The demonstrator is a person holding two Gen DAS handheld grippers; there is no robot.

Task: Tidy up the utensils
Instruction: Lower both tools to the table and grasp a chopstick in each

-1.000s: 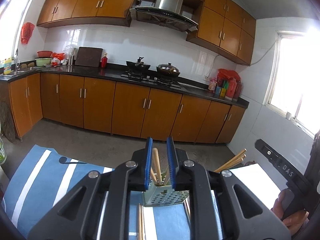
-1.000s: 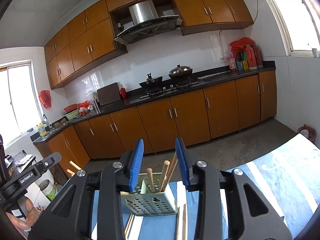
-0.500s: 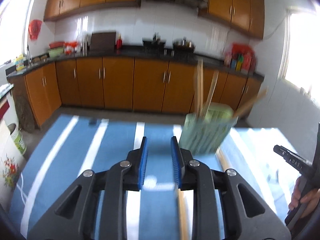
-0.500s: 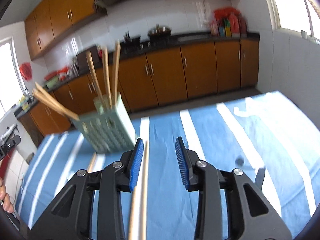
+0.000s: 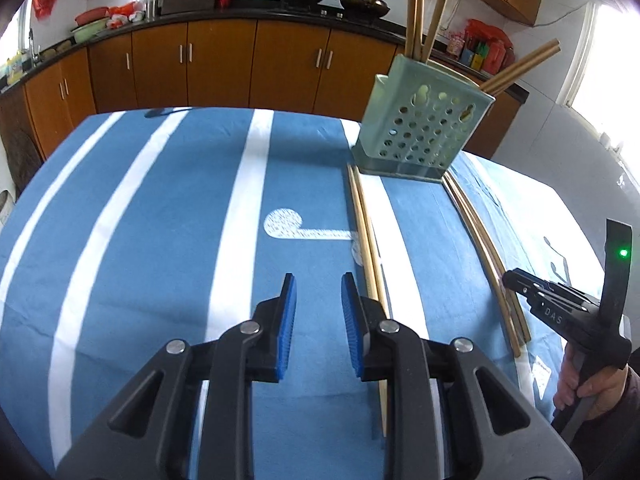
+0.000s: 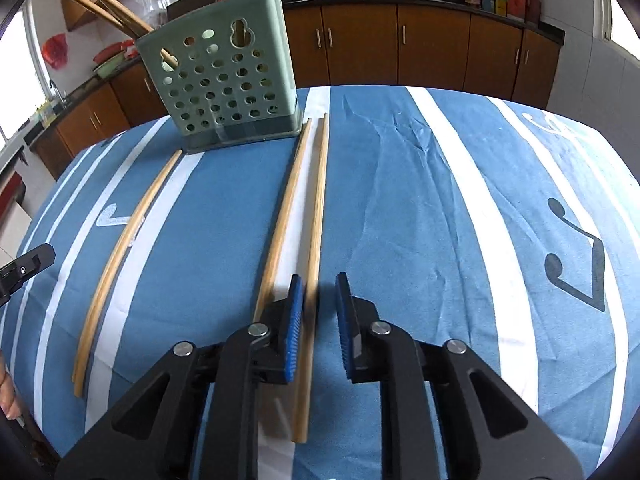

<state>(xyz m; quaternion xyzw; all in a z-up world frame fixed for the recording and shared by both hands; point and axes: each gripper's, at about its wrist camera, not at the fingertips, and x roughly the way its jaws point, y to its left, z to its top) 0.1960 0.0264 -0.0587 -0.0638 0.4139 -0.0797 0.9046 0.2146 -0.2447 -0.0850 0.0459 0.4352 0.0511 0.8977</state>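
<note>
Two chopstick pairs (image 6: 304,208) lie on striped blue tablecloth (image 6: 420,200).

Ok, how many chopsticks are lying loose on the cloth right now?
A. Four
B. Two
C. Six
A: one pair lies flat on the cloth in front of the holder to the left. A second pair lies to the right, and the rest stand in the holder.
</note>
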